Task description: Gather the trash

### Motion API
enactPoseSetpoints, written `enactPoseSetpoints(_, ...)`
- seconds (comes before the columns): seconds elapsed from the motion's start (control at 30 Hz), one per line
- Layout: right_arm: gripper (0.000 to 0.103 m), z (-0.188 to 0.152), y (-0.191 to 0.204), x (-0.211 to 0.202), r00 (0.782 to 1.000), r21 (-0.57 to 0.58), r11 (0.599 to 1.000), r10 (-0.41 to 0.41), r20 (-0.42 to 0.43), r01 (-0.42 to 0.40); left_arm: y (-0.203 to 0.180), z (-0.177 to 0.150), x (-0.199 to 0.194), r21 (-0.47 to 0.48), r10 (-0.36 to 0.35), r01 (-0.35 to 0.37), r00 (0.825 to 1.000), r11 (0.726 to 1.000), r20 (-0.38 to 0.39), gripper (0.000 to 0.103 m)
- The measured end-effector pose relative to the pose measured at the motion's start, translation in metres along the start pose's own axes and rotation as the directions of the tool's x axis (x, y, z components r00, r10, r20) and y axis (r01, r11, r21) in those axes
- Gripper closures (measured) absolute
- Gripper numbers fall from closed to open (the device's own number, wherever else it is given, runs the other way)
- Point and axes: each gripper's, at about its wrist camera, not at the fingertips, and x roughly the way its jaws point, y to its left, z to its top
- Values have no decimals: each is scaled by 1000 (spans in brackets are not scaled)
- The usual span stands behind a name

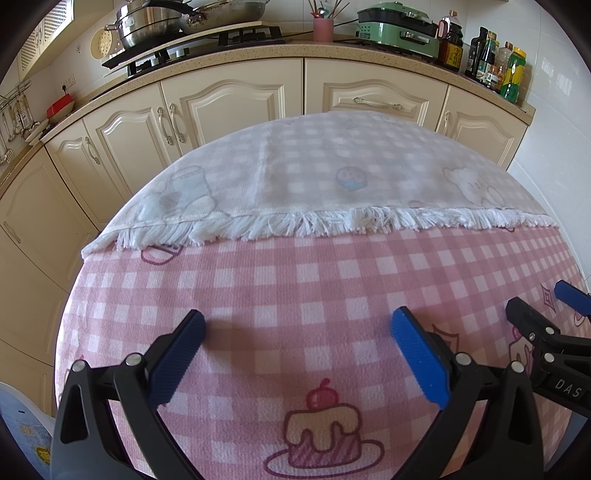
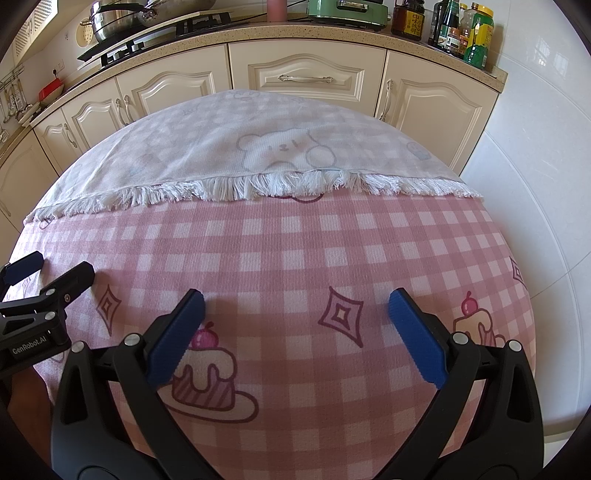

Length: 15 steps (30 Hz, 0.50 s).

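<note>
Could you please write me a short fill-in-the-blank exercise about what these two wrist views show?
1. Both the left tool and the right tool hold ____.
2. The checked tablecloth near the tools is ____ and white.
3. The folded-over cloth edge ends in a white ____.
4. The green appliance stands on the ____.

Answers: nothing; pink; fringe; counter

Your left wrist camera looks forward and down, close over the pink checked tablecloth [image 1: 295, 280], toward the cabinets [image 1: 229, 99]. Your right wrist camera sits just beside it, facing likewise. Both share the cloth's folded fringe [image 2: 258, 188] and stove [image 2: 155, 40].
</note>
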Motion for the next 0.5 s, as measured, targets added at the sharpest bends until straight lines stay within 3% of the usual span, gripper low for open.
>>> enactPoseSetpoints(0.5, 6, 0, 0, 0, 1000, 0, 1000, 0, 0, 0, 0, 0, 0, 0, 0, 0, 1000, 1000, 0, 4)
